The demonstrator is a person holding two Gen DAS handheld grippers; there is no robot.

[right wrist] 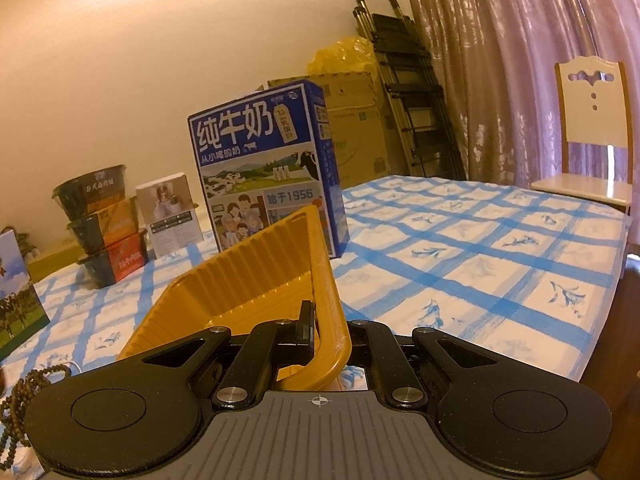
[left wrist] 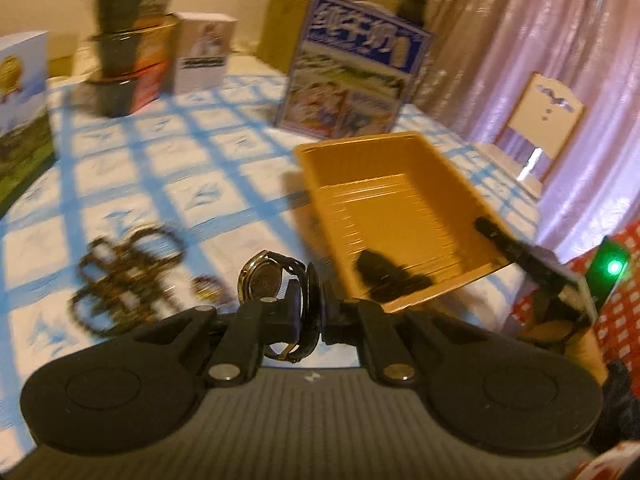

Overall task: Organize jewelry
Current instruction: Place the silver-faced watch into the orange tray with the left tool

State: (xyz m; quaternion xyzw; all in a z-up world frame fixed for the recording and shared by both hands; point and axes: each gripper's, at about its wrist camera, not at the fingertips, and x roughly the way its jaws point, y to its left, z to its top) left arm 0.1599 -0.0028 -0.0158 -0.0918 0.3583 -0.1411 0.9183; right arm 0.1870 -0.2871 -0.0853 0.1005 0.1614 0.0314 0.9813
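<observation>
Watch [left wrist: 266, 280] is held by its strap in the left gripper [left wrist: 310, 312], whose jaws are closed on it. From this gripper the tray [left wrist: 384, 200] lies at about one o'clock, near, with its long axis running away toward twelve. The right gripper [right wrist: 320, 336] is closed on the near rim of the tray [right wrist: 256, 264] and holds it tilted. Beads [left wrist: 128, 276] lie on the surface [left wrist: 180, 160] at ten o'clock, apart from the path. I judge the tray floor has free room; the milk box [left wrist: 352, 76] stands behind it.
</observation>
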